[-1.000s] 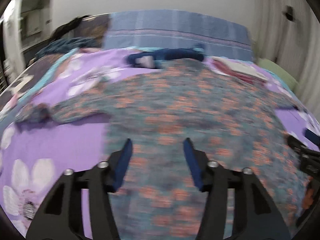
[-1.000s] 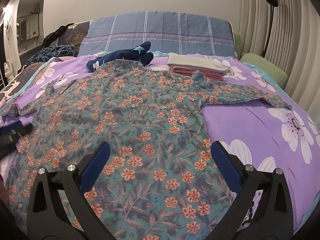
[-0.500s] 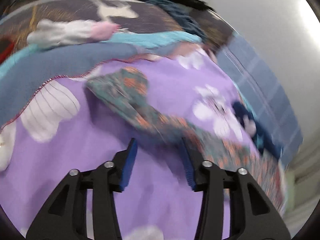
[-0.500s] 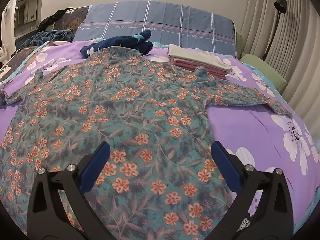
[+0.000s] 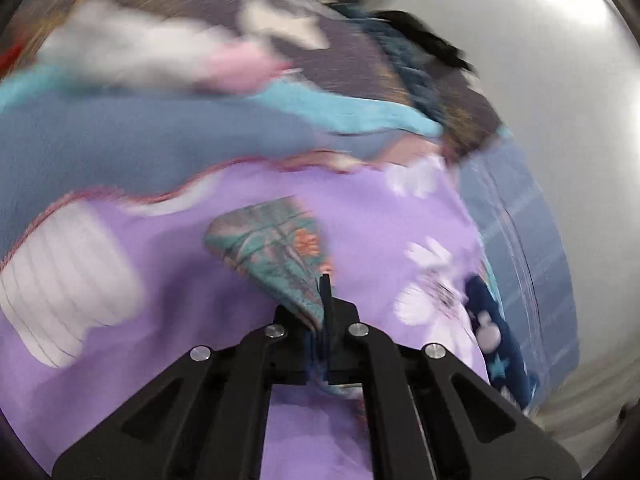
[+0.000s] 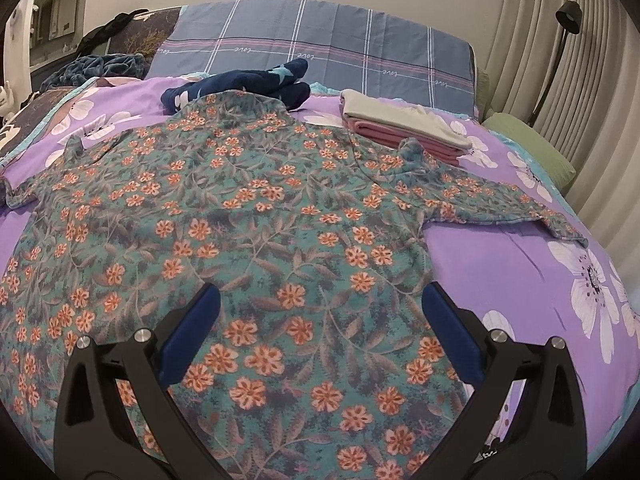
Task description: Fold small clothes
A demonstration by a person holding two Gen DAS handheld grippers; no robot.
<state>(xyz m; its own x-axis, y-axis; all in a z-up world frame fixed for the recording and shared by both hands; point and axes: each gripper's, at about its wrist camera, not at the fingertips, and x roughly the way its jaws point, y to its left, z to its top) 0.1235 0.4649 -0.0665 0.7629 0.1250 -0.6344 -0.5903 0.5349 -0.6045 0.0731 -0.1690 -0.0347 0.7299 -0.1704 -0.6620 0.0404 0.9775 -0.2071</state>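
A teal shirt with orange flowers (image 6: 256, 216) lies flat on the purple flowered bedspread (image 6: 500, 272), both sleeves spread out. My right gripper (image 6: 320, 316) is open and empty, hovering over the shirt's lower middle. In the blurred left wrist view my left gripper (image 5: 322, 312) is shut on the end of the shirt's left sleeve (image 5: 276, 252), whose cuff sticks out beyond the fingers over the bedspread (image 5: 180, 280).
A dark blue star-patterned garment (image 6: 240, 88) lies behind the collar; it also shows in the left wrist view (image 5: 492, 340). A folded stack of grey and pink clothes (image 6: 400, 128) sits at the back right. Blue plaid pillows (image 6: 320, 48), a green cushion (image 6: 532, 152) and curtains (image 6: 580, 100) border the bed.
My left gripper swung from over the shirt body to the left sleeve end and closed on it. My right gripper moved slightly forward over the shirt and stayed open.
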